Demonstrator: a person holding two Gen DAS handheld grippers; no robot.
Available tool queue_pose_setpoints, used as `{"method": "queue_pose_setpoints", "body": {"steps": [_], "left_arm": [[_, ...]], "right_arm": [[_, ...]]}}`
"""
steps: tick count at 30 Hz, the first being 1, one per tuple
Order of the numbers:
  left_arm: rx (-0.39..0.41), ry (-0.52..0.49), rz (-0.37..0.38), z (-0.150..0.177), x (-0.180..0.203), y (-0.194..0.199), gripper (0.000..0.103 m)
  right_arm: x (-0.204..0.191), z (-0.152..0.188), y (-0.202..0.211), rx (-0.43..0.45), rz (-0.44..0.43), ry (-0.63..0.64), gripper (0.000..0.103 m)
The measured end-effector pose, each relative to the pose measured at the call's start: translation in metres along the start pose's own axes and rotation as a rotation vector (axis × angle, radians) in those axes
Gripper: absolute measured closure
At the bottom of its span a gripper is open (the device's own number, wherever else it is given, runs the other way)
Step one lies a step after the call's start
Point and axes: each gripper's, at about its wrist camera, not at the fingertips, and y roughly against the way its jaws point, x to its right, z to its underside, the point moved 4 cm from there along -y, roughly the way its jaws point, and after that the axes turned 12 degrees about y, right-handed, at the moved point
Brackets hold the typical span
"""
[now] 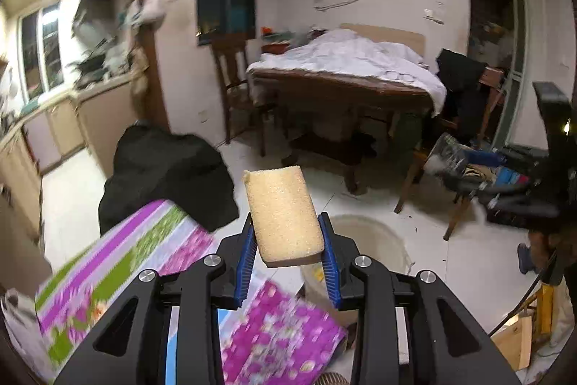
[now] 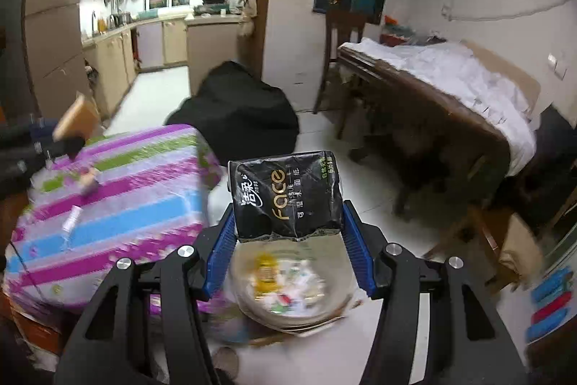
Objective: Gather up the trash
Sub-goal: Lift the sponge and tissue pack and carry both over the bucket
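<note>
My left gripper point(image 1: 288, 258) is shut on a yellow sponge point(image 1: 283, 217) that sticks up between the blue pads, held above the floor near the striped table. My right gripper point(image 2: 288, 237) is shut on a black tissue pack point(image 2: 286, 193) marked "Face". It hangs over the beige trash bin point(image 2: 346, 291), which holds papers and wrappers. The bin also shows in the left wrist view point(image 1: 375, 240), just right of the sponge. The left gripper with the sponge point(image 2: 77, 116) shows at the left edge of the right wrist view.
A table with a striped floral cloth point(image 2: 108, 190) stands left of the bin, with small items on it. A black bag point(image 2: 234, 110) sits on the floor behind it. A wooden table under a white sheet point(image 2: 450, 74) and chairs point(image 1: 454, 168) stand to the right.
</note>
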Motion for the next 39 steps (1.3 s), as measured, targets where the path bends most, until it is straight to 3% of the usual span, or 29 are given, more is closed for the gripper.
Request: {"method": "queue_pose_setpoints", "body": {"steps": [7, 15, 21, 28, 39], "left_arm": [[-0.024, 0.010, 0.045, -0.023, 0.043, -0.049, 0.069], [-0.047, 0.025, -0.022, 0.000, 0.006, -0.066, 0.068], [-0.022, 0.064, -0.069, 0.001, -0.030, -0.049, 0.068], [-0.024, 0.054, -0.101, 0.014, -0.041, -0.036, 0.068], [-0.034, 0.058, -0.126, 0.032, -0.057, -0.023, 0.067]], "right_arm": [[0.051, 0.004, -0.017, 0.057, -0.047, -0.202, 0.049], [0.098, -0.011, 0.023, 0.161, -0.034, -0.337, 0.049], [0.099, -0.025, 0.040, 0.192, -0.049, -0.332, 0.049], [0.099, -0.035, 0.047, 0.205, -0.049, -0.305, 0.048], [0.139, -0.031, 0.093, 0.299, 0.001, -0.365, 0.048]]}}
